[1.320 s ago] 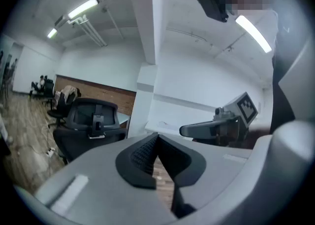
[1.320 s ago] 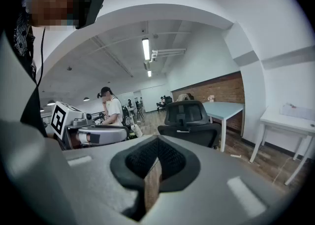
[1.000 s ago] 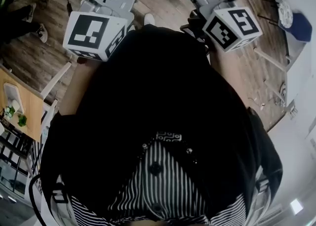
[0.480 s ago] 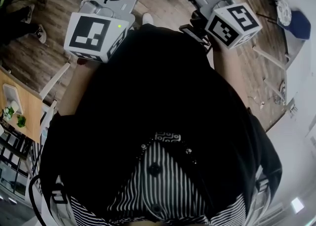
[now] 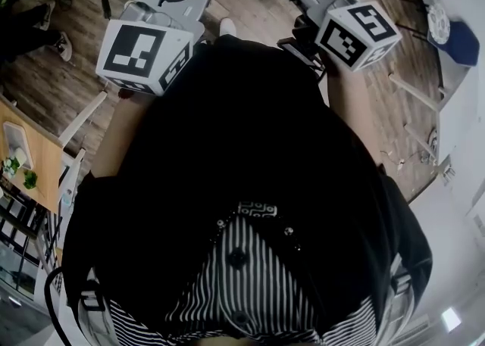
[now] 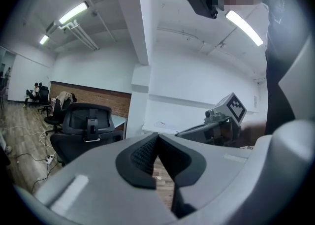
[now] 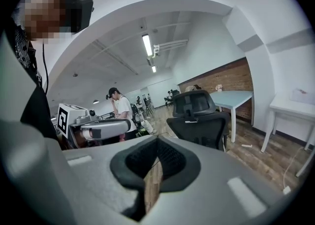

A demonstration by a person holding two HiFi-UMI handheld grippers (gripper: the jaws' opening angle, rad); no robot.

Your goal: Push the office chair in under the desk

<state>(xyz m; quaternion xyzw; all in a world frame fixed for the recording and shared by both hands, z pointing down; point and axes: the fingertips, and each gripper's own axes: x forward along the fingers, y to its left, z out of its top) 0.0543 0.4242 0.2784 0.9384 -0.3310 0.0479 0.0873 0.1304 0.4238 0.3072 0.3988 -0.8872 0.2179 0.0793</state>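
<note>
While the left claw point(image 6: 156, 139) and the right claw point(image 7: 157, 141) both stay clenched on nothing, the right one sits slightly higher in the head view's upper right than a second ago. The office chair point(image 7: 198, 118) stands right of centre in the right gripper view, near the pale surface point(image 7: 235, 96).

Ceiling strip lights point(image 6: 244, 26) bright, mild glare; fisheye bending and dark vignette at edges; near foreground soft.
</note>
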